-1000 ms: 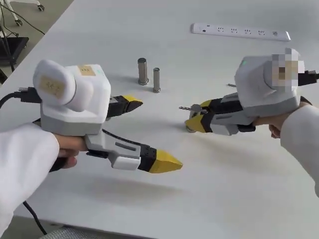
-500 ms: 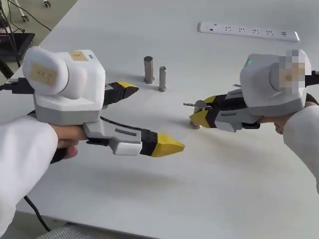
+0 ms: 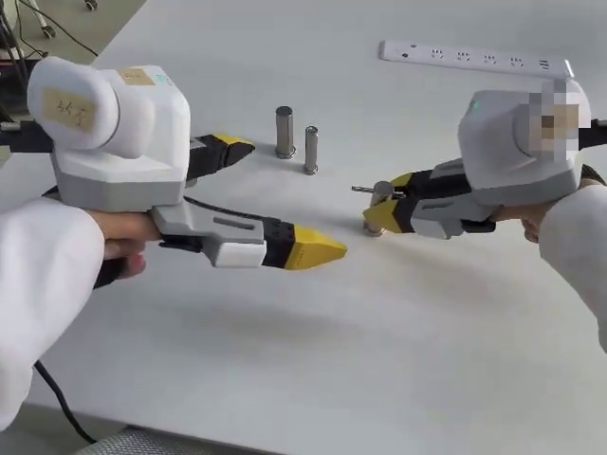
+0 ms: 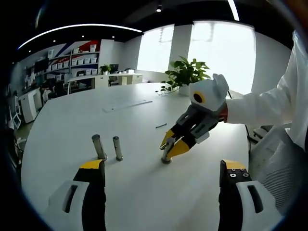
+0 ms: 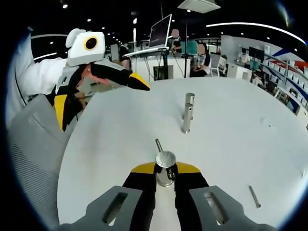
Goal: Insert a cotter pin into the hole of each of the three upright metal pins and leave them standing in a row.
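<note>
My right gripper (image 3: pixel 377 214) is shut on a short metal pin (image 3: pixel 382 196) whose foot rests on the white table (image 3: pixel 379 322). A thin cotter pin (image 3: pixel 360 189) pokes sideways out of its top. From the right gripper view the same metal pin (image 5: pixel 165 166) sits between my closed jaws, cotter pin (image 5: pixel 158 144) pointing away. Two more metal pins (image 3: pixel 284 131) (image 3: pixel 310 149) stand upright side by side further back. My left gripper (image 3: pixel 277 196) hovers wide open and holds nothing, left of the held pin.
A white power strip (image 3: pixel 474 57) lies along the far edge. A loose cotter pin (image 5: pixel 254 196) lies on the table to the right of my right gripper, also seen as a cotter pin (image 4: pixel 160 125) from the left gripper view. Office desks and people stand far behind.
My left gripper has lifted higher above the table, still wide open. The right gripper stays shut on the pin in about the same spot. The head camera has shifted slightly.
</note>
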`<state>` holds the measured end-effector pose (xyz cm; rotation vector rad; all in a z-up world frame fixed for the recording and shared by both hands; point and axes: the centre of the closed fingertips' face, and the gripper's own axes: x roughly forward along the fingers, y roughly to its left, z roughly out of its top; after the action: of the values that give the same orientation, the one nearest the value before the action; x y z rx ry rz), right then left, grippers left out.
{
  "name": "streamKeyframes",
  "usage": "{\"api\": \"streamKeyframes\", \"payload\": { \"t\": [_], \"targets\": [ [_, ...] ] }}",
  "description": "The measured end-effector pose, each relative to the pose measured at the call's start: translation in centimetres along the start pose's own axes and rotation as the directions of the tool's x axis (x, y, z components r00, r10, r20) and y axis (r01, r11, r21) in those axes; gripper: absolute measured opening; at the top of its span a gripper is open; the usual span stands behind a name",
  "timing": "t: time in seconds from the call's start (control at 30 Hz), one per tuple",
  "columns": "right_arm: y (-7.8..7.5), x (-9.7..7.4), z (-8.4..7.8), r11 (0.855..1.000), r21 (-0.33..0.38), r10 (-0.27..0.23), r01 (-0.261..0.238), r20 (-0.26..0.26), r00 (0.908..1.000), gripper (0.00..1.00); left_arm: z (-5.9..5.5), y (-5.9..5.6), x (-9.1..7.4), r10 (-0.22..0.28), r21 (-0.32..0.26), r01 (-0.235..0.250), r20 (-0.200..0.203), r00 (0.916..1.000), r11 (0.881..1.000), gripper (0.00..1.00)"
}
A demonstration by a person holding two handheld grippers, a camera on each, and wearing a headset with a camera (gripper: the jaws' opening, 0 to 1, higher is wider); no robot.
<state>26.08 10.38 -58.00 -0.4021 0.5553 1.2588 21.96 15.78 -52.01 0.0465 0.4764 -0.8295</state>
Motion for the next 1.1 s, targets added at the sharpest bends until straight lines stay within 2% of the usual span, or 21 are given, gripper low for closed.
{"api": "streamKeyframes", "payload": {
  "t": [0.17,0.3,0.37,0.43,0.47,0.6,0.77,0.87,0.93,0.97,1.1],
  "targets": [
    [0.2,0.0,0.1,1.0,0.01,0.006,-0.006,0.017,0.9998,0.09,0.5,0.2,0.1,0.007,-0.009,-0.007,0.02,0.9998,1.0,0.99],
    [0.1,-0.1,-0.1,1.0,0.027,0.01,-0.011,0.028,0.9995,0.09,0.3,0.2,0.2,-0.002,-0.007,0.002,0.007,1.0,1.0,0.96],
    [-0.2,-0.2,-0.4,0.998,0.056,-0.002,0.0,0.03,0.9995,0.16,0.4,0.3,0.3,0.0,-0.011,0.0,0.01,0.9999,1.0,0.96],
    [-0.2,-0.5,-0.6,0.999,0.047,-0.008,0.007,0.027,0.9996,0.25,0.7,0.7,0.2,0.012,-0.001,-0.012,0.018,0.9998,1.0,0.96],
    [0.0,-0.8,-0.5,0.999,0.046,-0.01,0.009,0.031,0.9995,0.26,1.0,0.8,0.2,0.014,0.003,-0.014,0.025,0.9996,1.0,0.95],
    [0.1,-2.5,-0.5,0.998,0.061,-0.025,0.022,0.051,0.9984,0.29,1.8,1.6,0.1,0.013,-0.004,-0.013,0.027,0.9996,1.0,0.84],
    [0.4,-5.5,0.5,0.99,0.132,-0.074,0.058,0.125,0.9894,0.3,3.2,4.0,0.4,0.066,0.025,-0.067,0.027,0.9974,0.997,0.75],
    [0.7,-7.4,0.2,0.987,0.137,-0.106,0.088,0.126,0.9864,0.31,4.2,5.1,1.0,0.094,0.012,-0.095,0.055,0.9941,0.995,0.64],
    [0.7,-8.2,-0.6,0.983,0.134,-0.136,0.123,0.093,0.9863,0.34,4.7,5.8,1.5,0.113,0.008,-0.114,0.069,0.9912,0.993,0.56],
    [0.9,-8.5,-0.9,0.983,0.138,-0.138,0.124,0.091,0.9864,0.34,4.9,6.1,1.8,0.124,0.009,-0.125,0.071,0.9898,0.992,0.53],
    [1.5,-9.9,-1.7,0.97,0.193,-0.167,0.145,0.1,0.9809,0.33,5.3,7.1,3.3,0.164,0.031,-0.167,0.077,0.9834,0.985,0.4]
  ]
}}
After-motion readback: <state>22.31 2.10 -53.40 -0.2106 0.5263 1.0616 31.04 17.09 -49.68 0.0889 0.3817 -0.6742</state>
